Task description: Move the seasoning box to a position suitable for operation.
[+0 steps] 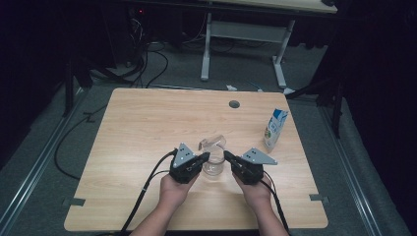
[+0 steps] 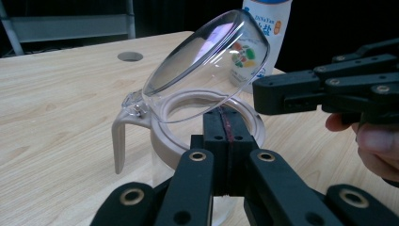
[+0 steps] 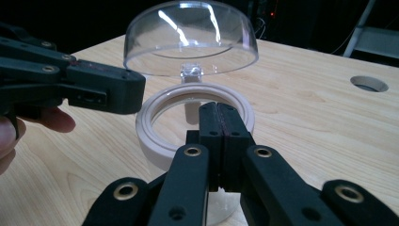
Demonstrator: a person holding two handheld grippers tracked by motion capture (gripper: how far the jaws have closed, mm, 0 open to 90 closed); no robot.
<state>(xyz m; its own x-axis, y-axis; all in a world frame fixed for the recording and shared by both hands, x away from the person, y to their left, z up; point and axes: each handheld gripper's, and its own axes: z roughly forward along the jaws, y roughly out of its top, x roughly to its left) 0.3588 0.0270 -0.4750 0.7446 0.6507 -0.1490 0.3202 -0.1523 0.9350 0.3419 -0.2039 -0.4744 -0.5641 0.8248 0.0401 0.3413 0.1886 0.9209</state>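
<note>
Nearest the person, two hands come in from the table's near edge, each holding a gripper; the left gripper (image 1: 205, 157) has its jaws pressed flat together with nothing between them, its tips just at the near-left rim of the clear jug (image 1: 213, 158); the right gripper (image 1: 227, 155) is likewise closed tight and empty, its tips close beside the jug's right rim; the two point inward at each other across the jug's mouth; the jug stands upright on the wooden table (image 1: 147, 123), a little nearer than its middle, with a pale ring round its mouth and a handle on one side; its clear domed lid (image 2: 207, 56) is hinged up and stands tilted open above the ring; farther off to the right a milk carton (image 1: 275, 129) stands upright, well apart from the jug; beyond it a round cable hole (image 1: 234, 104) sits near the far edge.
</note>
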